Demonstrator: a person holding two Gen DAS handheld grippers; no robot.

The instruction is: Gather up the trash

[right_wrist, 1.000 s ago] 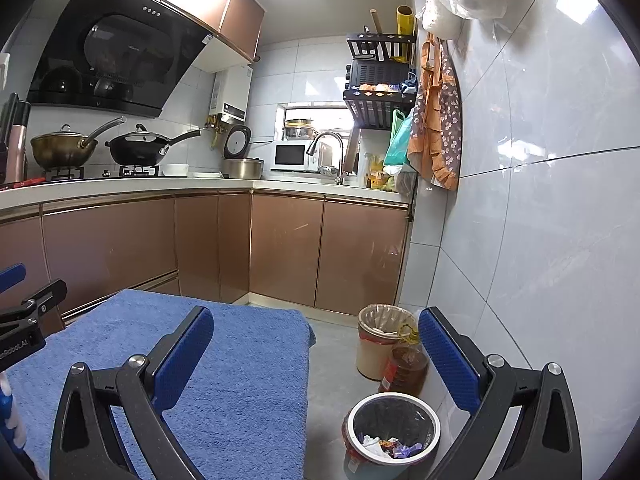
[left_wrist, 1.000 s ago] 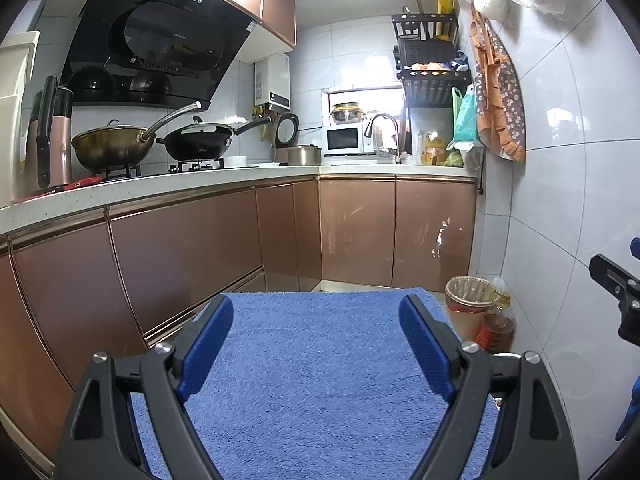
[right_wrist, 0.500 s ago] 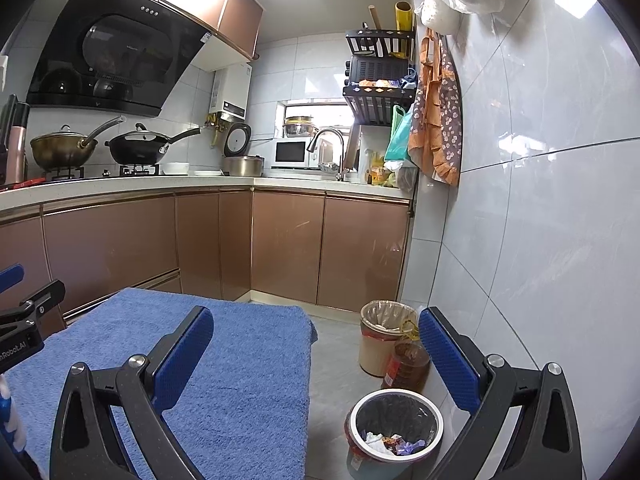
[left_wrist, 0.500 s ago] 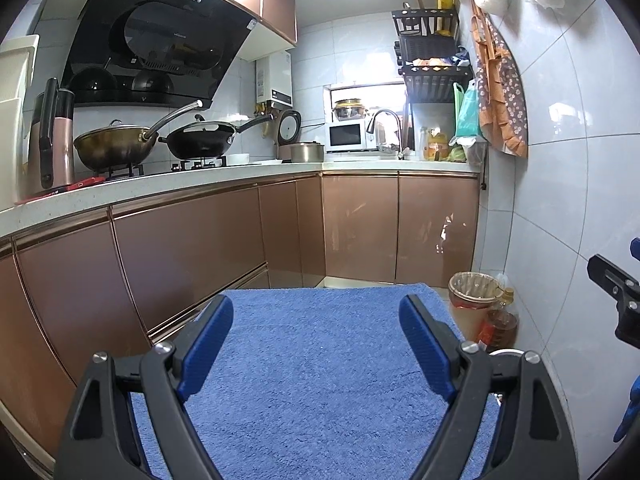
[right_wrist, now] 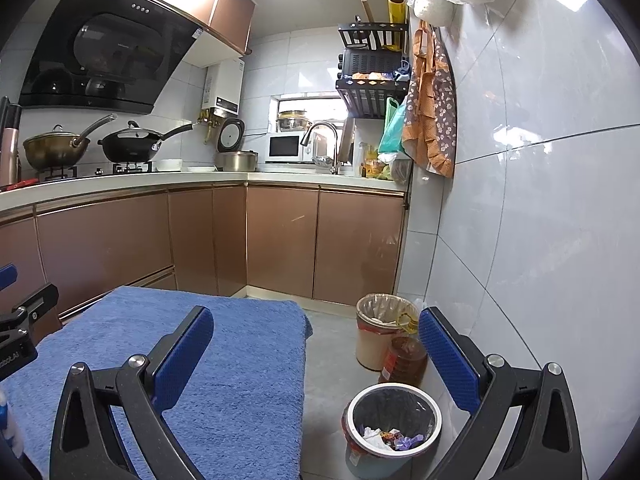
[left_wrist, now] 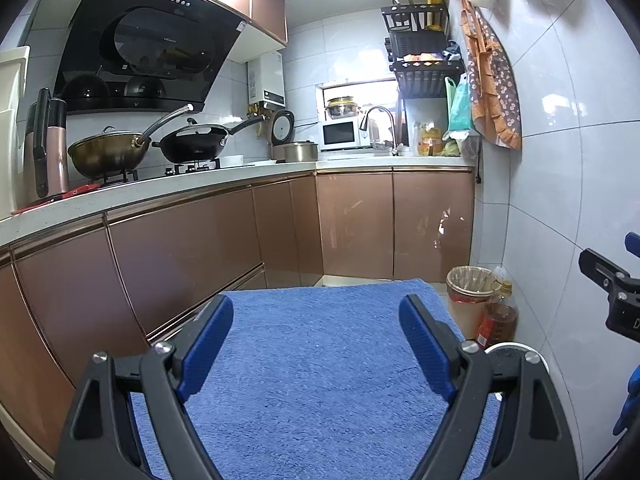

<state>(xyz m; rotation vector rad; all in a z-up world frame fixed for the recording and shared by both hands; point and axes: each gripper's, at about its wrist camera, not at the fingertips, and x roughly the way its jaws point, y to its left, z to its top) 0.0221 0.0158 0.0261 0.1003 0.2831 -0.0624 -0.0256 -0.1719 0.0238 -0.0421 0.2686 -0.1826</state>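
Note:
A small silver-rimmed trash bin (right_wrist: 394,424) with a black liner stands on the floor right of the blue towel-covered table (right_wrist: 224,360); wrappers and paper lie inside it. Its rim shows behind the right finger in the left wrist view (left_wrist: 506,348). My right gripper (right_wrist: 316,344) is open and empty, held above the table's right edge and the bin. My left gripper (left_wrist: 316,334) is open and empty above the blue towel (left_wrist: 320,360). No loose trash shows on the towel.
A taller lined bin (right_wrist: 378,330) and an oil bottle (right_wrist: 404,360) stand by the tiled wall (right_wrist: 520,240) past the small bin. Brown cabinets (left_wrist: 180,248) and a counter with woks run along the left and back. Grey floor (right_wrist: 332,352) lies between table and bins.
Both views have drifted slightly, the scene sliding a little lower in frame. Both grippers stay open and empty.

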